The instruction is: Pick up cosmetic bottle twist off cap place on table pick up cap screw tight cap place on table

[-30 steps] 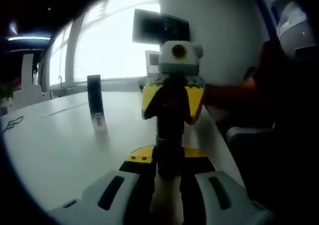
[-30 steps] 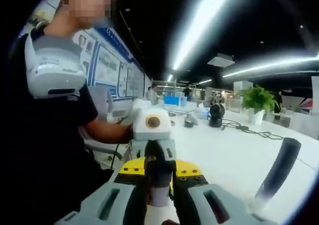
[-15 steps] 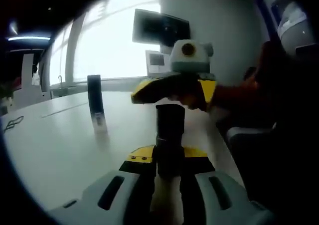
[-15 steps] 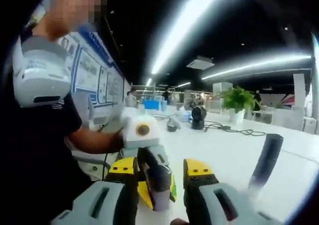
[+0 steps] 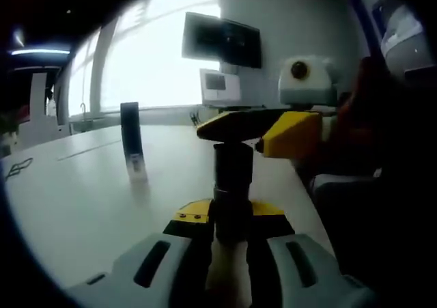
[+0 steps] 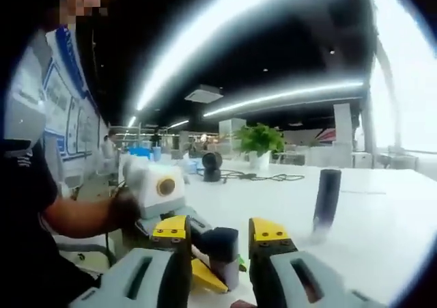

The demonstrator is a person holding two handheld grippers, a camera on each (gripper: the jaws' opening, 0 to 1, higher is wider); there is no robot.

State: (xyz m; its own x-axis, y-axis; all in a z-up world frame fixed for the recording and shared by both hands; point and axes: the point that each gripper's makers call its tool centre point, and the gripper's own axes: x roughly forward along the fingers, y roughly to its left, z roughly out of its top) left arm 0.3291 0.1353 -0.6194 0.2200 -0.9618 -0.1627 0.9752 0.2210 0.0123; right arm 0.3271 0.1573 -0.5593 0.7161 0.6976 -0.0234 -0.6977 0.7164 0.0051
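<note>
The dark cosmetic bottle (image 5: 232, 188) stands upright between the jaws of the left claw (image 5: 229, 243), which is clamped on its lower part; its top end rises straight ahead of that claw, above the white tabletop (image 5: 82, 199). Just beyond the bottle's top, the right claw (image 5: 263, 127) lies across the left gripper view, turned on its side, its yellow-tipped jaws spread apart and clear of the bottle. Whether the cap is on the bottle's top I cannot tell — the end is dark and blurred.

In the right gripper view the right claw (image 6: 218, 243) is wide, its two yellow tips standing apart with nothing pinched between them. In the gap just ahead sits the bottle's dark end (image 6: 222, 246), with the left claw (image 6: 205, 274) below it, held in the person's hand (image 6: 126, 209).

Farther out — to the left of the left claw, to the right of the right one — a second dark tube (image 5: 131, 141) stands upright on the tabletop, well apart from both claws.
</note>
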